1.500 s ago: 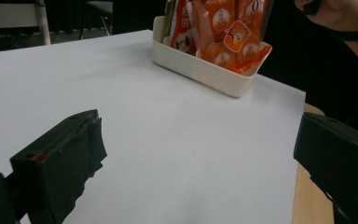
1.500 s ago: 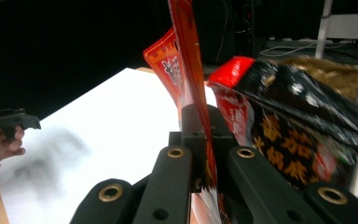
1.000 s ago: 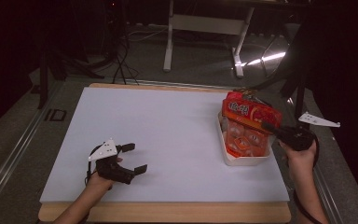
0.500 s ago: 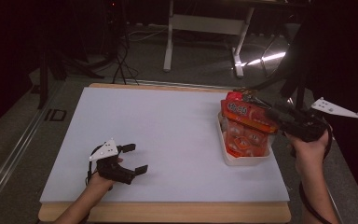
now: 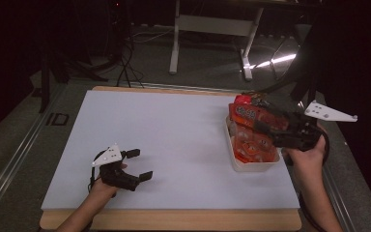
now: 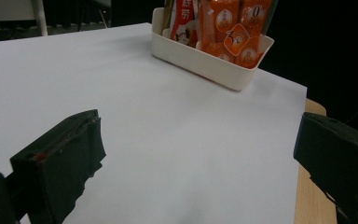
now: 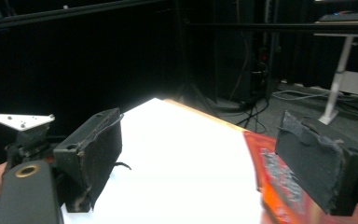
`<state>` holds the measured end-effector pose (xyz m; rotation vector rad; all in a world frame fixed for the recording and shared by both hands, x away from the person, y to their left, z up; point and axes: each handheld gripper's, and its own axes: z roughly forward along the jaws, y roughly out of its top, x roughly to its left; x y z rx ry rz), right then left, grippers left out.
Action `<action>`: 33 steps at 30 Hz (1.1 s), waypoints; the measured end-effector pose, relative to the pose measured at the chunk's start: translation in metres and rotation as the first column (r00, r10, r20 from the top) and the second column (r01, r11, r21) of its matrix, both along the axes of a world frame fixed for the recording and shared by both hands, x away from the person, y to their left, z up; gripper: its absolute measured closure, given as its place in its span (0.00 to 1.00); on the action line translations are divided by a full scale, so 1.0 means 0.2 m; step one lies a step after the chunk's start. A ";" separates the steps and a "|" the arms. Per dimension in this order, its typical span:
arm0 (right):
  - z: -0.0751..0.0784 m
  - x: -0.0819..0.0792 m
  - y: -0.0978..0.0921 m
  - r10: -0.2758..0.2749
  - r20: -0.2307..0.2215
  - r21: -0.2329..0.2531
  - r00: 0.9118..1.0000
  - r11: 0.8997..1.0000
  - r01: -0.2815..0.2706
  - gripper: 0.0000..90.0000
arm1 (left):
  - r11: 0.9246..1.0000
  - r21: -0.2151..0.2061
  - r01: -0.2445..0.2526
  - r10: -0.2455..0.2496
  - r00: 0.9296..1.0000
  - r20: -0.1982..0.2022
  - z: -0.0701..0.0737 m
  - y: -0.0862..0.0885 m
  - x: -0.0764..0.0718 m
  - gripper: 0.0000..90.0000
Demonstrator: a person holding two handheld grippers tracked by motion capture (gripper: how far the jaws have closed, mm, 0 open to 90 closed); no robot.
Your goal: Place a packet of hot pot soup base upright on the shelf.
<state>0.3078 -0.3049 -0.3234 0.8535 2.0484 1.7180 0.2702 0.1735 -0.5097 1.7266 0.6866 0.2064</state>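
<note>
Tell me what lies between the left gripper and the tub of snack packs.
Nothing: bare white table separates left gripper from tub, in high and left gripper views.

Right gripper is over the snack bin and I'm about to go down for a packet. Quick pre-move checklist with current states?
1. Right gripper open: ok, jaws stand wide apart in the right gripper view.
2. Right gripper above the red packet: ok, packet lies under its jaws.
3. Packet already held: not ok, nothing between the jaws.
4. White bin fully on the table: ok, near the right edge.
5. Left gripper out of the way: ok, open, resting at the near left.
6. Packets loose enough to lift one: cannot tell.
</note>
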 end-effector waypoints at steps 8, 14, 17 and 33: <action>-0.12 -0.03 0.11 0.079 -0.049 0.000 0.996 0.997 -0.079 0.15 | 1.000 -0.004 -0.001 0.001 1.000 0.007 0.00 0.00 0.00 0.02; -0.25 -0.05 0.18 0.094 -0.066 -0.044 0.993 0.994 -0.097 0.16 | 1.000 -0.002 0.002 -0.002 1.000 0.009 0.01 0.01 0.00 0.02; -0.31 -0.05 0.20 0.095 -0.098 -0.068 0.991 0.992 -0.102 0.16 | 1.000 -0.004 0.002 -0.002 1.000 0.008 0.00 0.00 -0.01 0.02; -0.63 -0.11 0.23 0.048 -0.168 -0.133 0.985 0.988 -0.071 0.16 | 1.000 -0.002 0.008 -0.008 1.000 0.009 0.00 0.00 -0.01 0.02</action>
